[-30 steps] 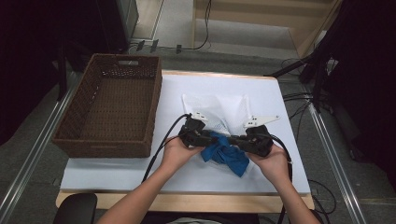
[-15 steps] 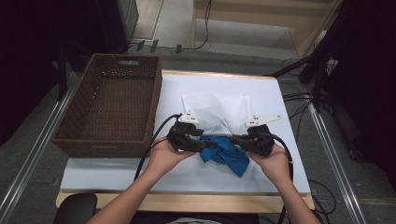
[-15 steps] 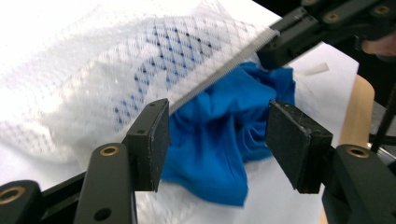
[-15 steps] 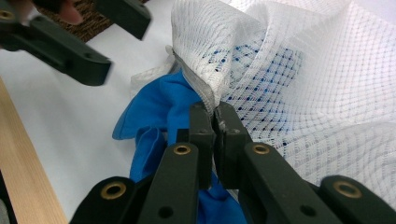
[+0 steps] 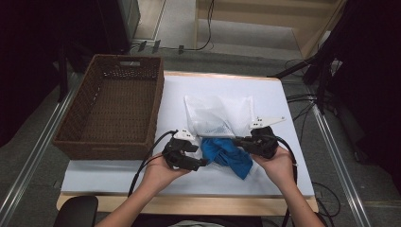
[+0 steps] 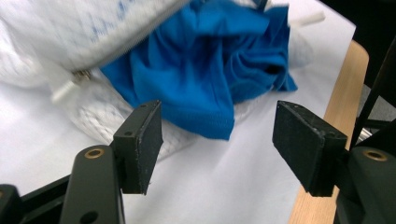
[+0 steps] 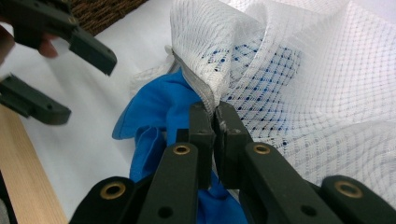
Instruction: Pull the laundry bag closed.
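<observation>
Right tongs point(image 7: 215, 119): jaws pressed together on the zippered edge of the white mesh laundry bag point(image 7: 299, 79), pinching a fold of netting between the pads. Just behind and below that grip, the crumpled blue cloth garment point(image 7: 159, 112) spills out of the bag's mouth toward the person.

Left tongs point(image 6: 217, 144): jaws stand wide apart and have just been opening; nothing between the pads. The blue garment lies just ahead of the tips, not touched; the bag's grey zipper edge point(image 6: 126, 44) runs above it, to the left of the open jaws.

In the high view, left tongs point(image 5: 201, 162) sit just beside the near-left side of the garment point(image 5: 227, 153); right tongs point(image 5: 239, 140) at its far-right side, against the bag point(image 5: 217, 116). Bag extends away from both tongs.

All rests on the white-topped table point(image 5: 108, 175) with a wooden edge. Beyond the left tongs, well apart, a dark brown woven wicker basket point(image 5: 106, 146), rectangular.
</observation>
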Available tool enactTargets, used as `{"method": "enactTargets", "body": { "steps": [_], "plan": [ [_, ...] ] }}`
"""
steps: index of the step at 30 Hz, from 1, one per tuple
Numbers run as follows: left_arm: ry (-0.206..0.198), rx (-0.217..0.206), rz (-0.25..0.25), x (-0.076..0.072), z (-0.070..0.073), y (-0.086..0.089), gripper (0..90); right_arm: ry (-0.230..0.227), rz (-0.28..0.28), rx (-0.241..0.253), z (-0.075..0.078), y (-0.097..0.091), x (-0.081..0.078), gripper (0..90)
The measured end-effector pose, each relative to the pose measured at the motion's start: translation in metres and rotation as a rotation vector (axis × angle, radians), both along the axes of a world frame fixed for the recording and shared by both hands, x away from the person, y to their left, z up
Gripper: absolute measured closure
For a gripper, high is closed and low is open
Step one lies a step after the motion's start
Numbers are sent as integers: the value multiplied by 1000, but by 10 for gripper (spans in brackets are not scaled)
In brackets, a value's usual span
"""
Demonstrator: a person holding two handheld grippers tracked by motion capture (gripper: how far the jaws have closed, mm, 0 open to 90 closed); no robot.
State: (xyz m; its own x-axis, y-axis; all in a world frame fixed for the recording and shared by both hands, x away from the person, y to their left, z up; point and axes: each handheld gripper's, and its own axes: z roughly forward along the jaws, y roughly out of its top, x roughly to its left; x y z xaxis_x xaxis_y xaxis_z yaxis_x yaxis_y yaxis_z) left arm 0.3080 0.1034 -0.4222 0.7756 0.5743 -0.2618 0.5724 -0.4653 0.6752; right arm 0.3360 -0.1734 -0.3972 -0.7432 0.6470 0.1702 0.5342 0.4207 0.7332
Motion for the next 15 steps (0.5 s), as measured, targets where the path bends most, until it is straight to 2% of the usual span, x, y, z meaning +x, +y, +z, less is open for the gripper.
{"method": "enactTargets", "body": {
  "steps": [5, 8, 15],
  "plan": [
    [24, 8, -16, 1, -10, -8, 321, 1, 0, -4, 0, 0, 0, 877],
    [21, -1, -18, 2, -14, -15, 312, 1, -1, -2, 0, 0, 0, 877],
    [40, -4, -4, 7, -25, -34, 290, 1, -2, -3, 0, 0, -1, 877]
  ]
}}
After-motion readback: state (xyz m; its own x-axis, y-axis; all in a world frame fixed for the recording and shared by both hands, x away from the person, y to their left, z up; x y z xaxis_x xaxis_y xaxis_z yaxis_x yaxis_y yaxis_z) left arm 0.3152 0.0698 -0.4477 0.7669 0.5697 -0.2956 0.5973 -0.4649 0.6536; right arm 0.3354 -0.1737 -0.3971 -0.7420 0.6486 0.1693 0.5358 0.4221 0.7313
